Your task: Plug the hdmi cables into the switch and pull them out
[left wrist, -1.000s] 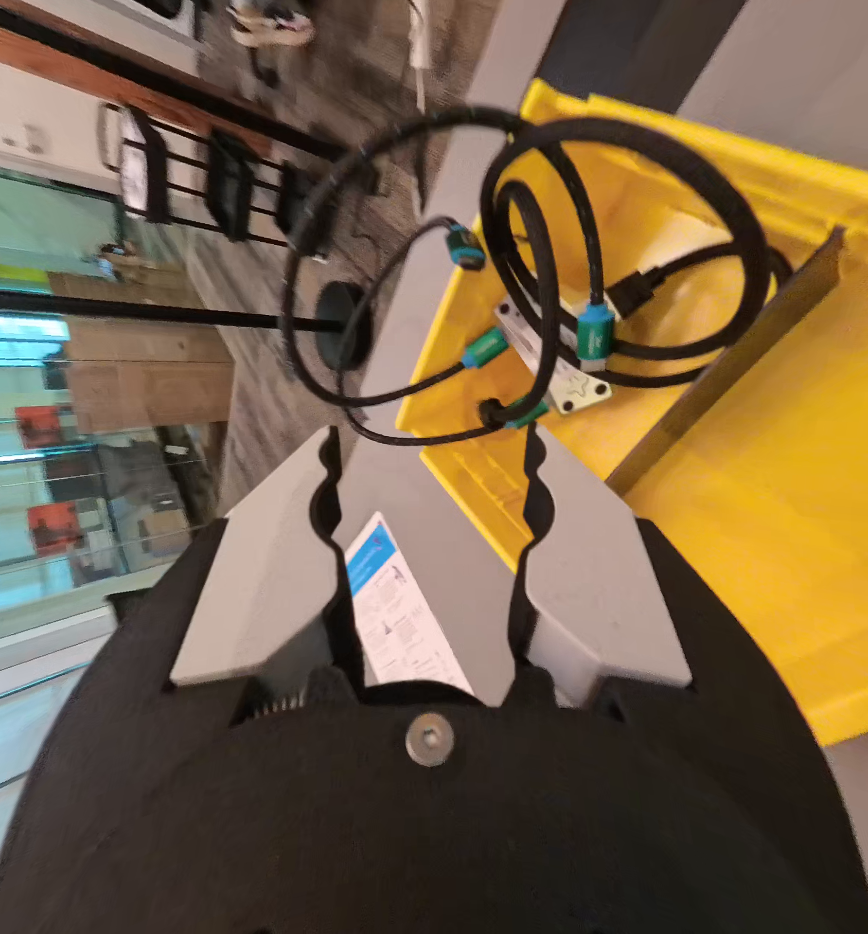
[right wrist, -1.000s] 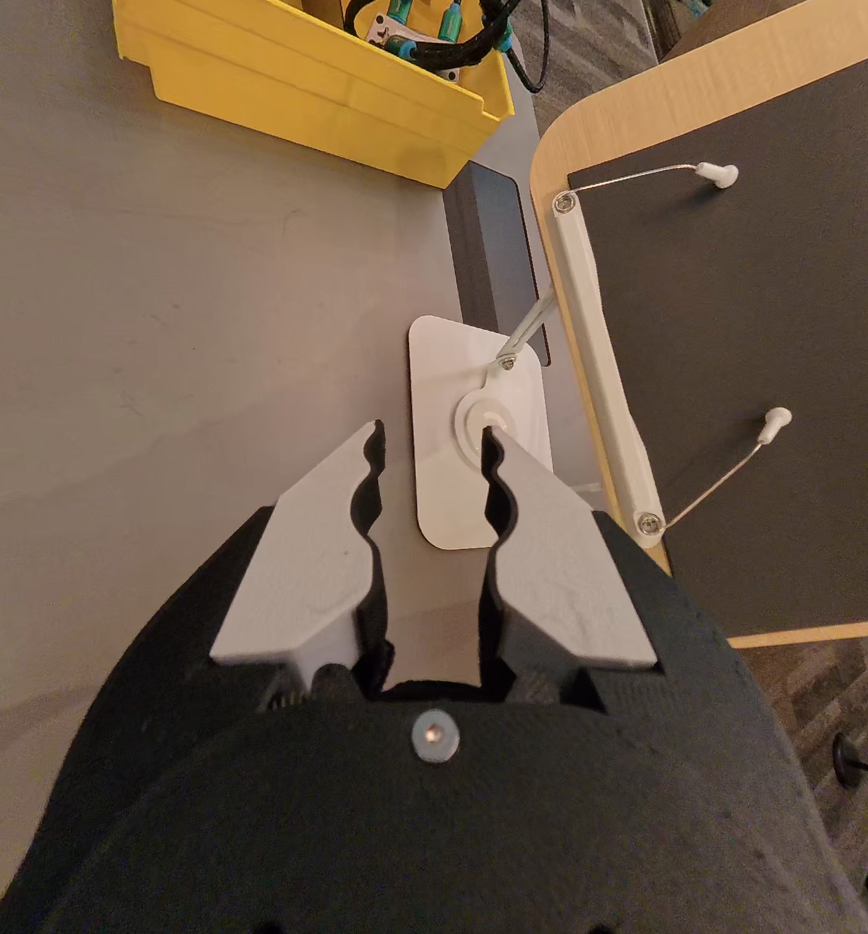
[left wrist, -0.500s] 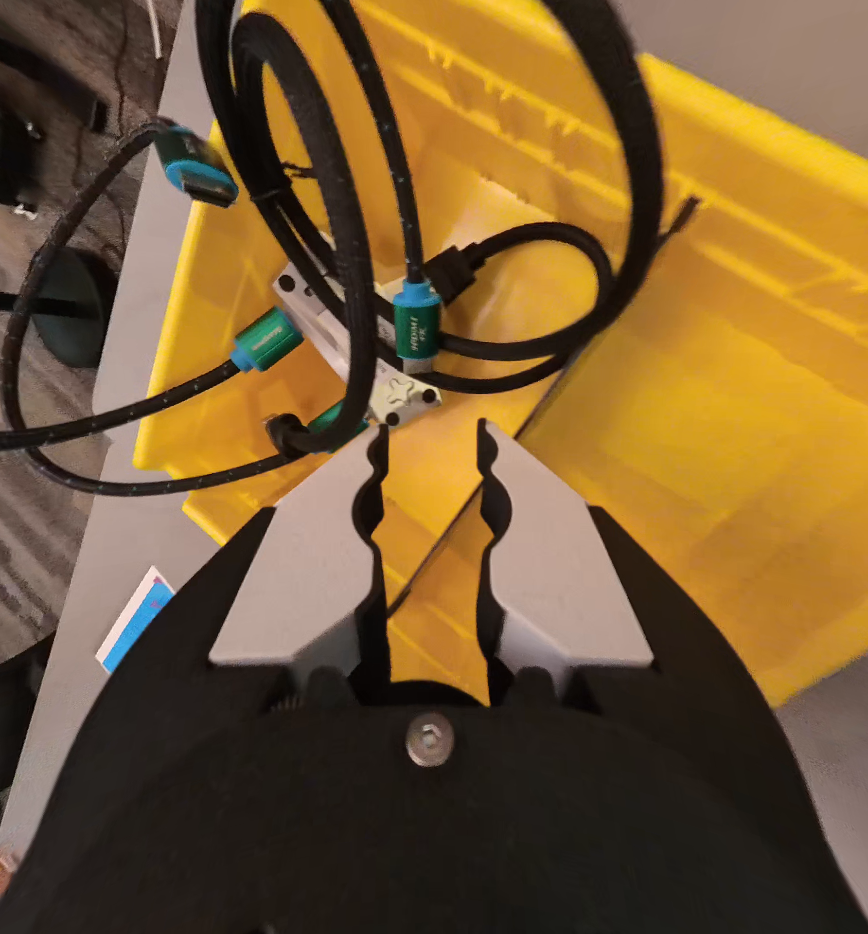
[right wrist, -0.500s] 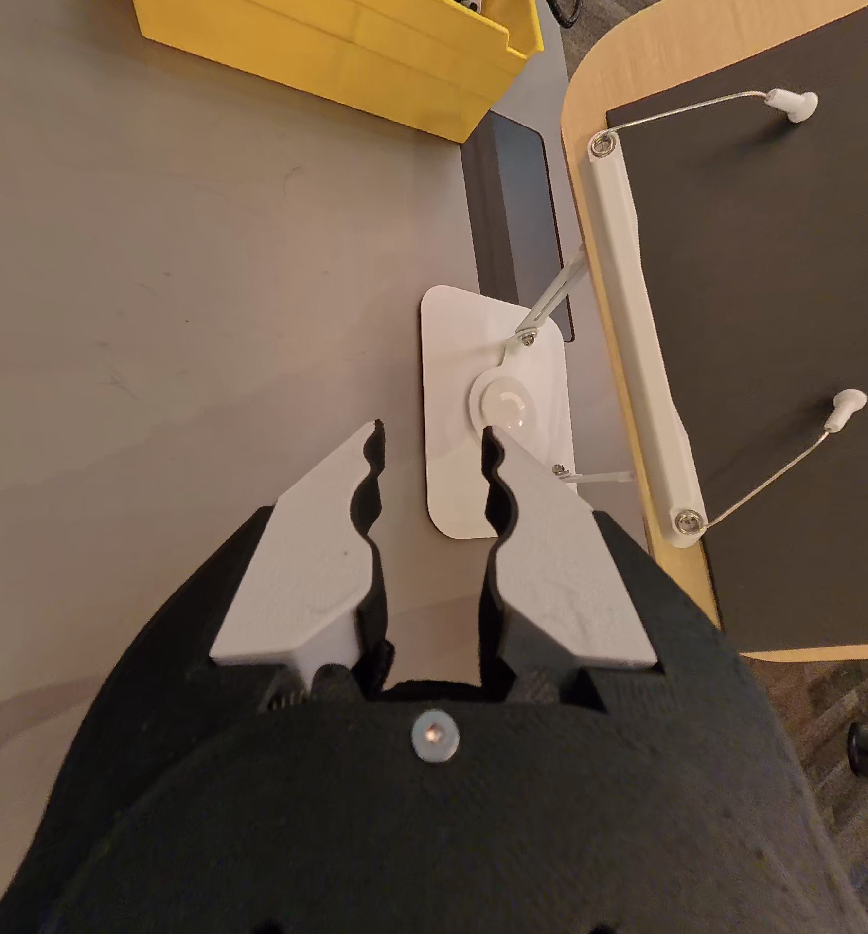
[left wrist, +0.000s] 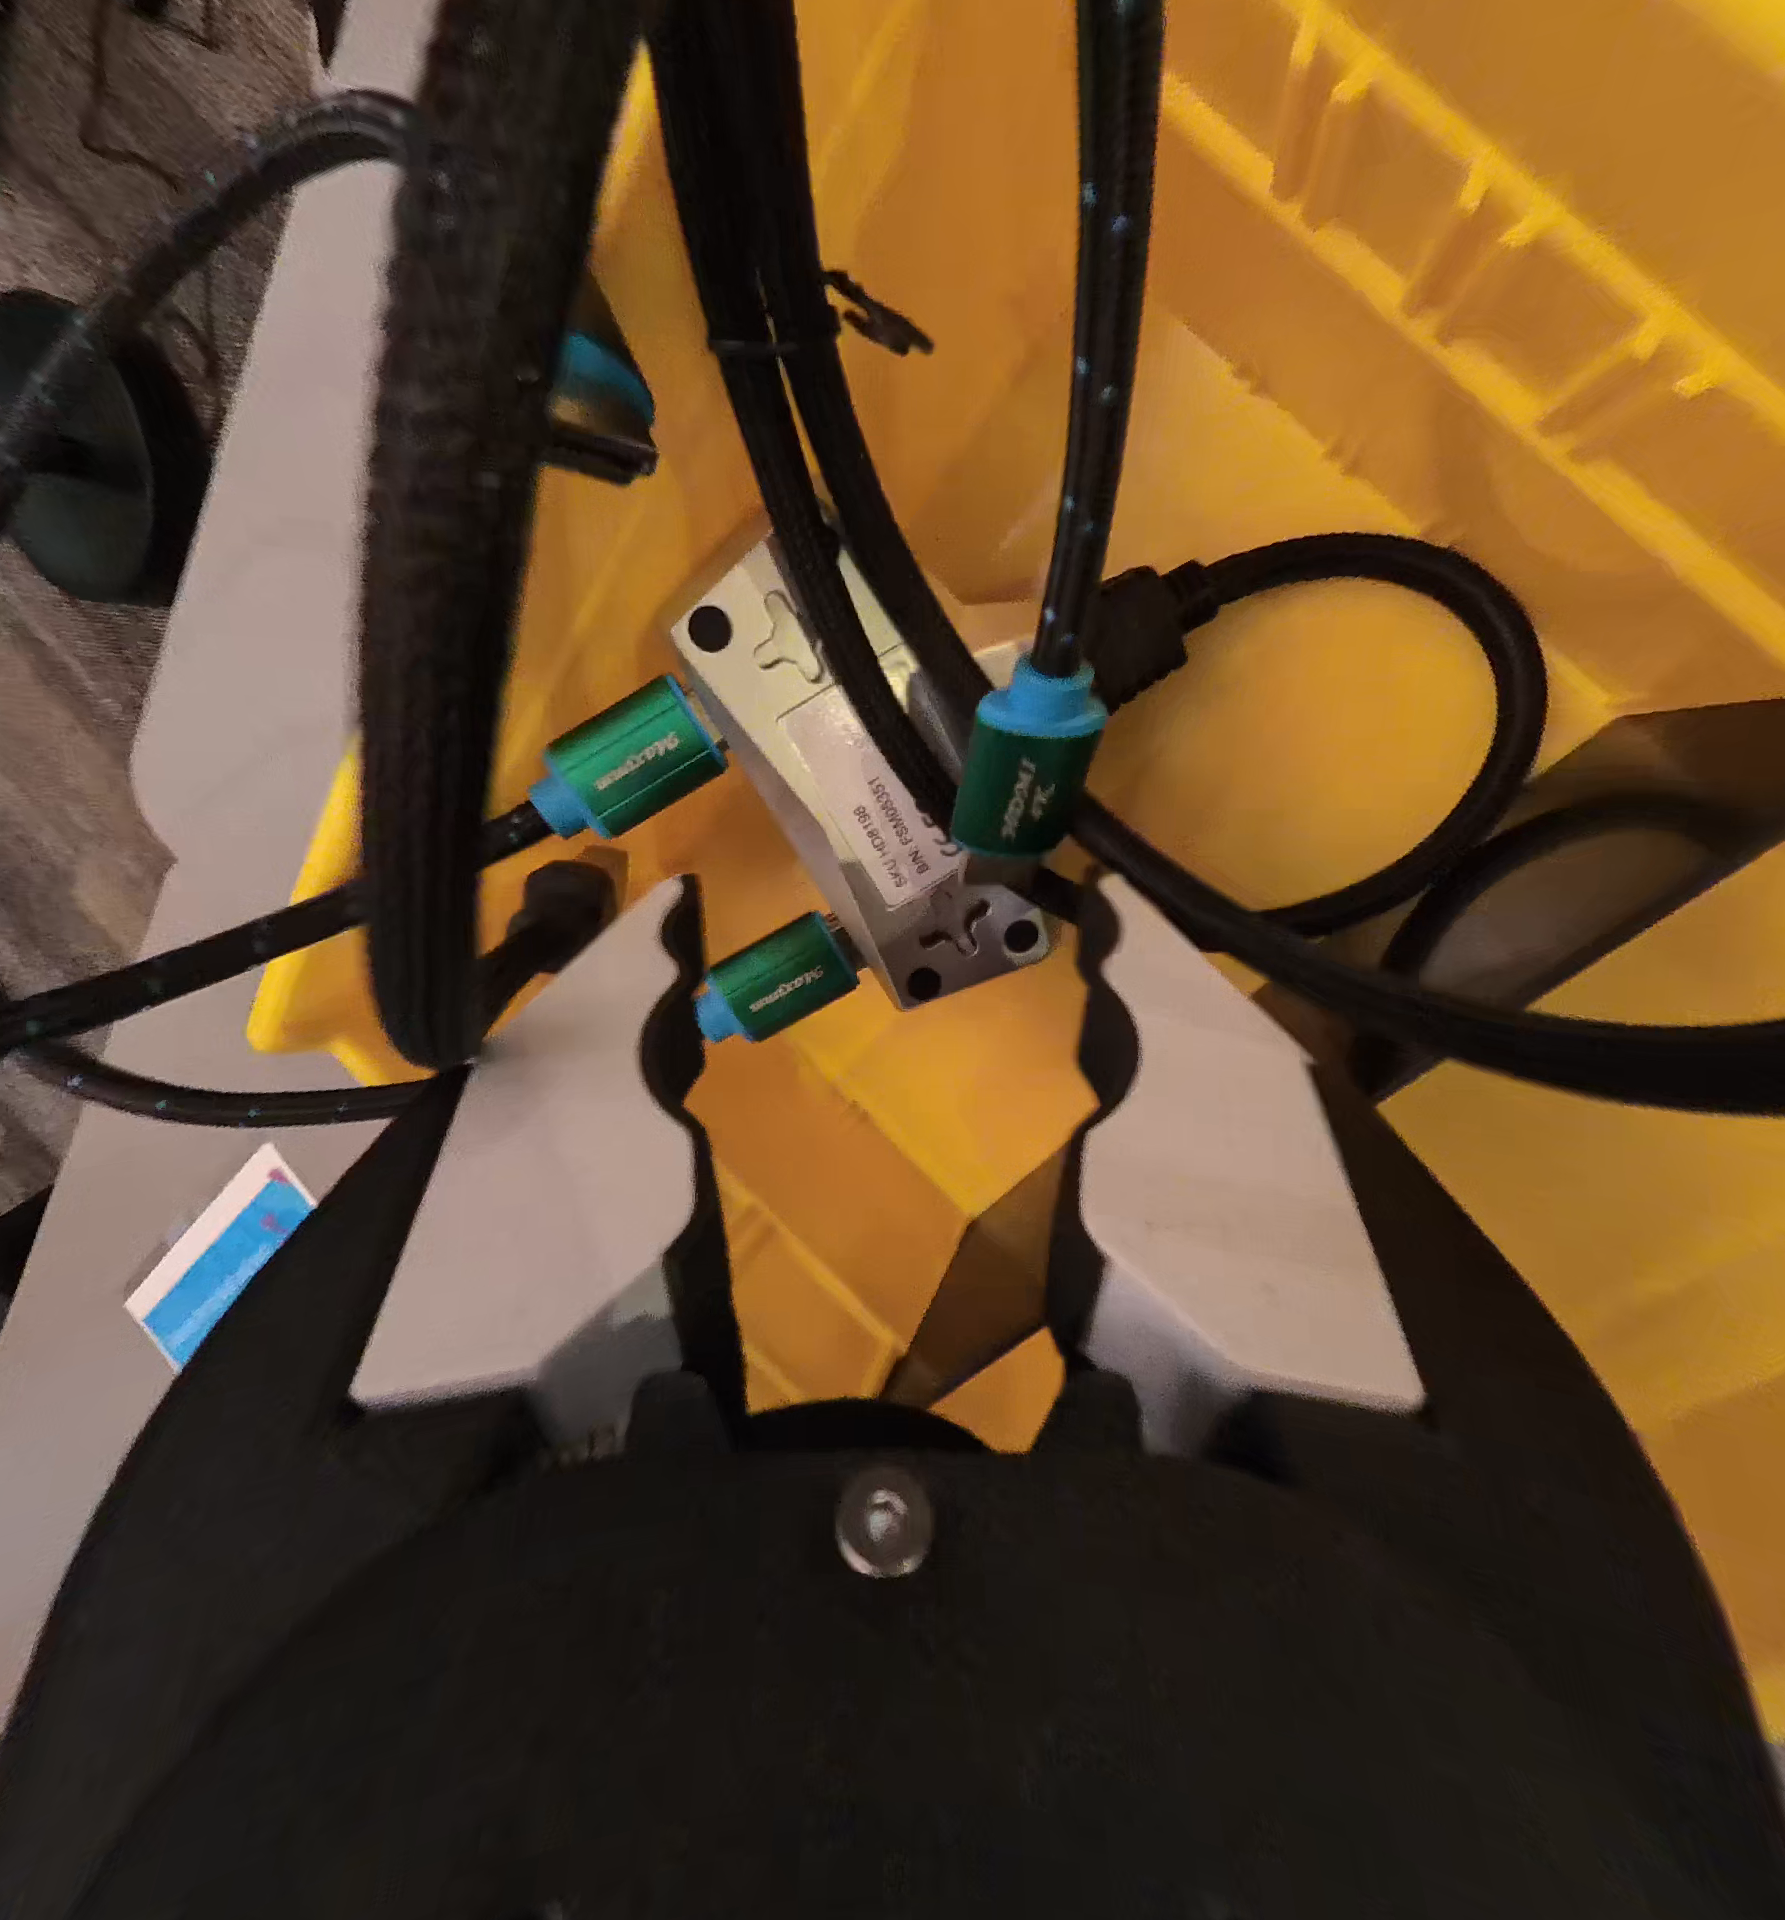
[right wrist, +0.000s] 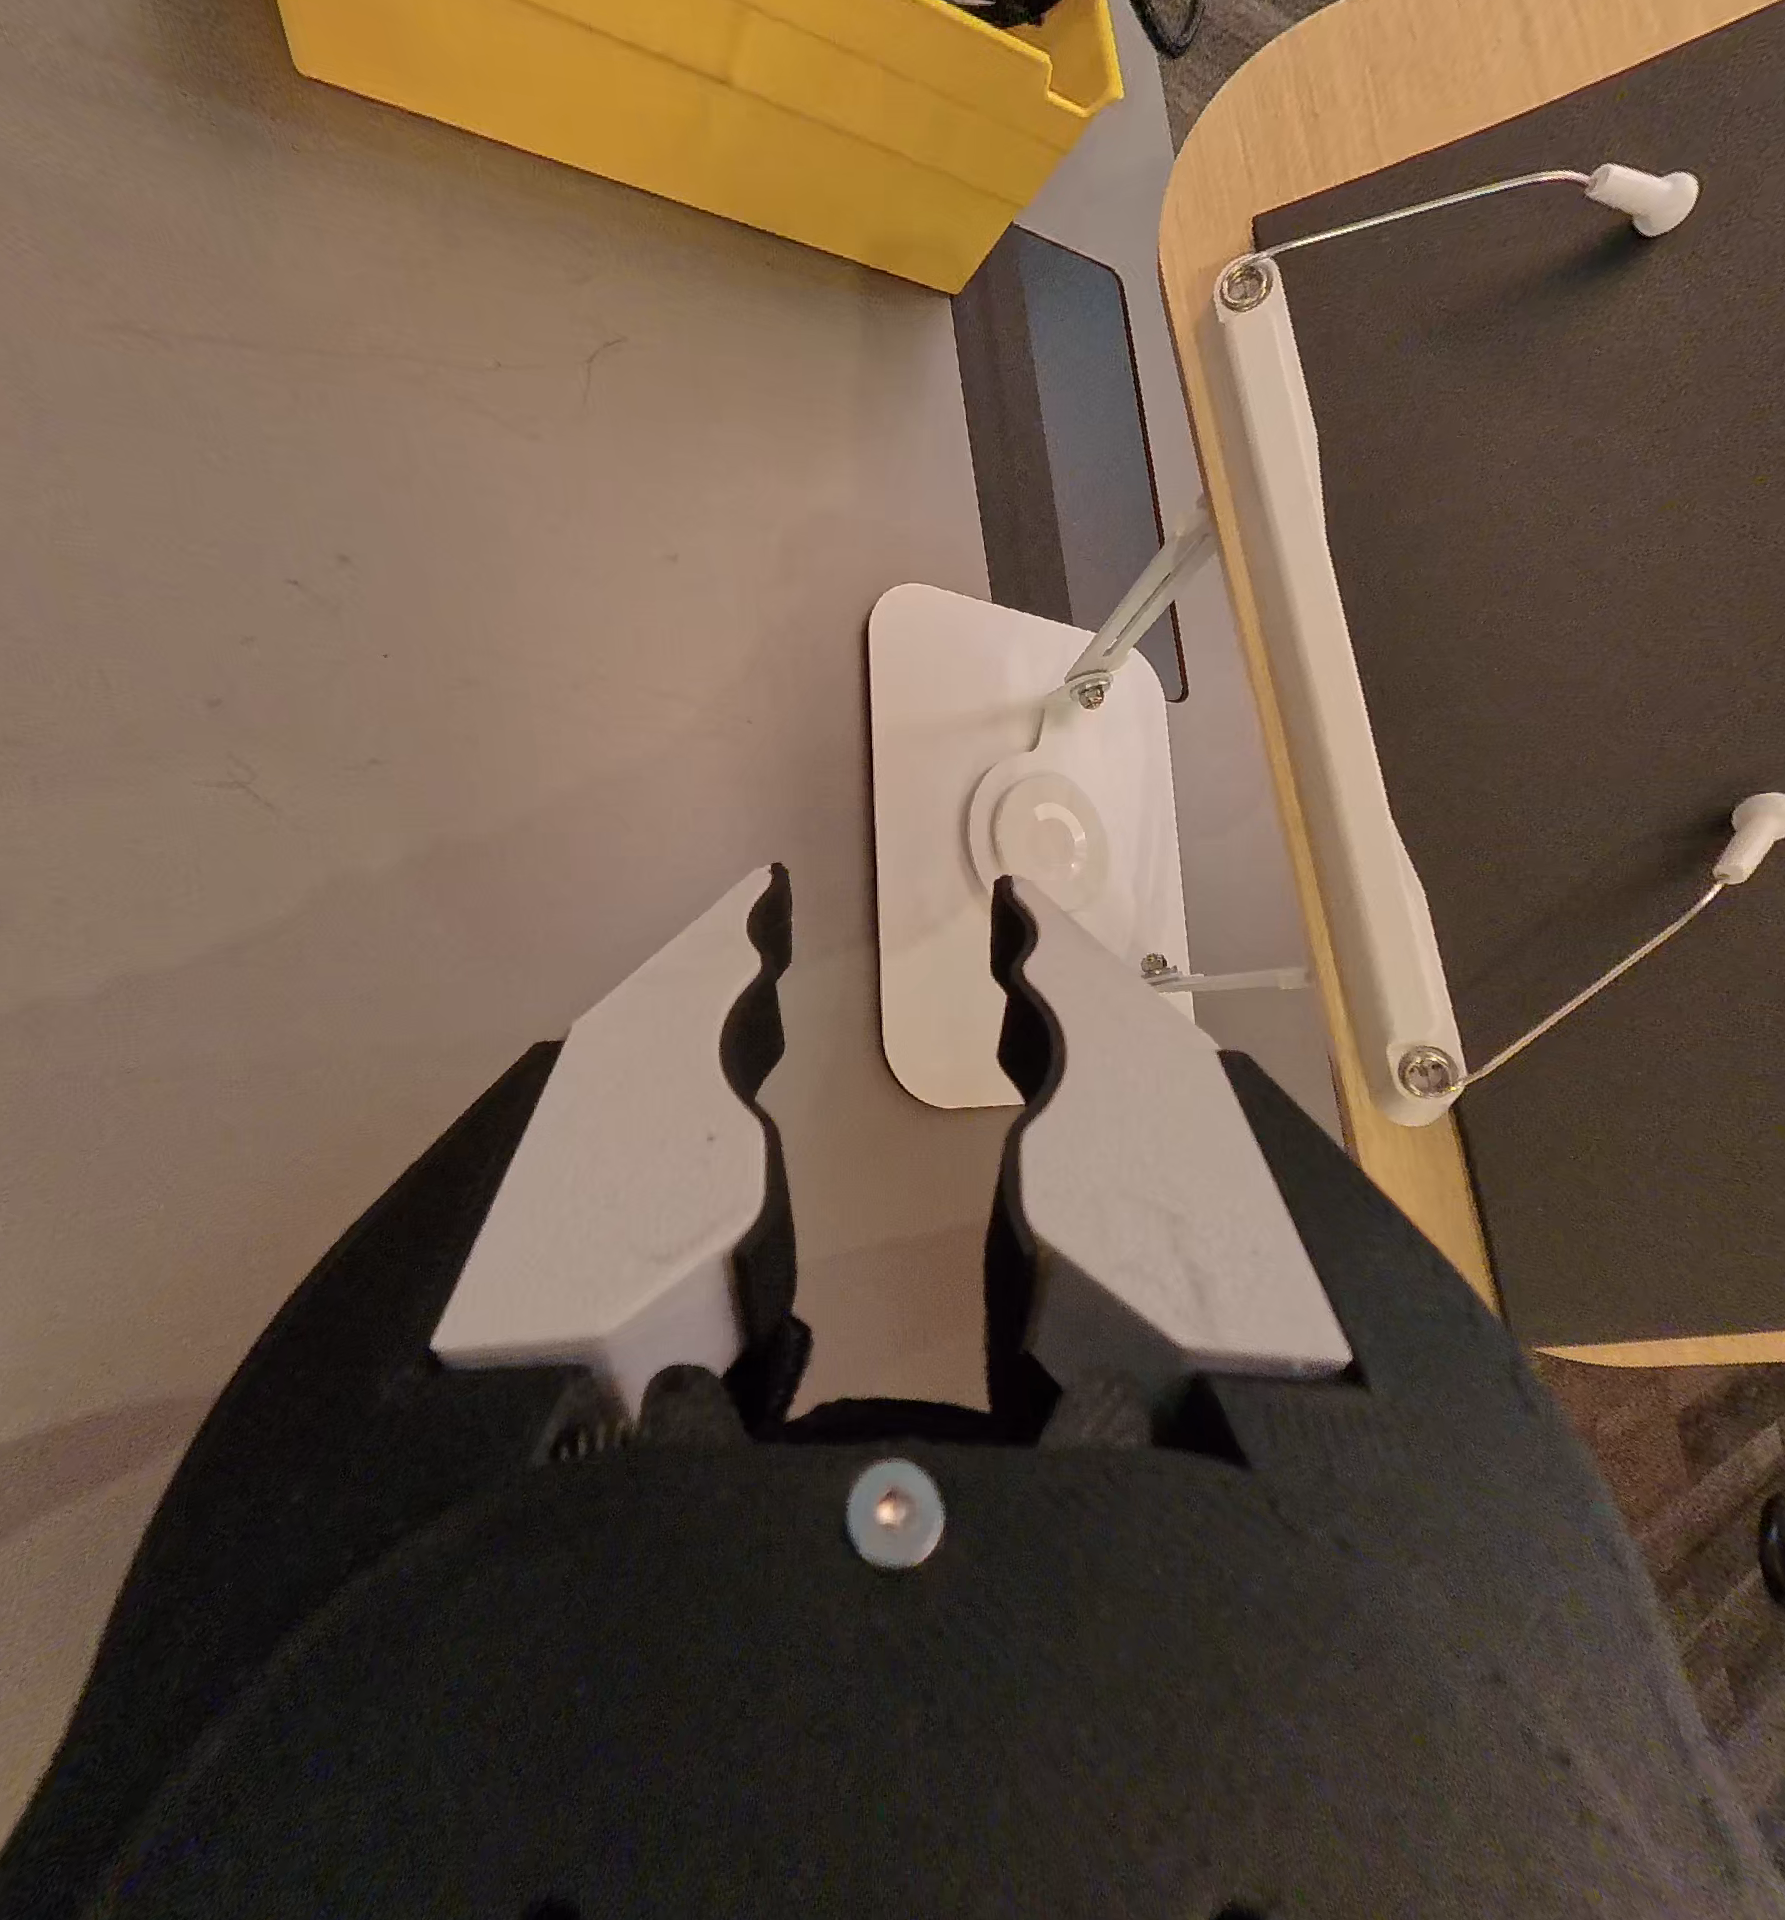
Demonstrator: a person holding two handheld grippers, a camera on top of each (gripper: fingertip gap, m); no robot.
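Observation:
In the left wrist view a silver HDMI switch (left wrist: 846, 769) lies in a yellow bin (left wrist: 1387, 312). Three green-and-blue HDMI plugs sit at it: an upper left plug (left wrist: 633, 764), a lower left plug (left wrist: 779, 977) and a right plug (left wrist: 1023, 769). Black braided cables (left wrist: 452, 520) loop over the bin. My left gripper (left wrist: 883, 894) is open; the lower plug and the switch's near corner lie between its tips, and the pads do not press on them. In the right wrist view my right gripper (right wrist: 888, 878) is open and empty above the grey table (right wrist: 348, 520).
A white stand base (right wrist: 971, 790) with a thin arm sits on the table by my right fingertips. A wooden-edged board with a dark surface (right wrist: 1594, 623) lies to the right. The yellow bin (right wrist: 711, 94) is at the far end. A blue-and-white leaflet (left wrist: 223, 1257) lies left of the bin. One gripper's finger ends stand about 45 cm off the other's. The left gripper is farther from the white stand base (right wrist: 971, 790), some 35 cm, than the right, some 20 cm.
My left gripper moved from outside the bin in toward the switch; its jaws narrowed midway and have opened wide again around the lower plug. My right gripper drifted slightly over the table, still open.

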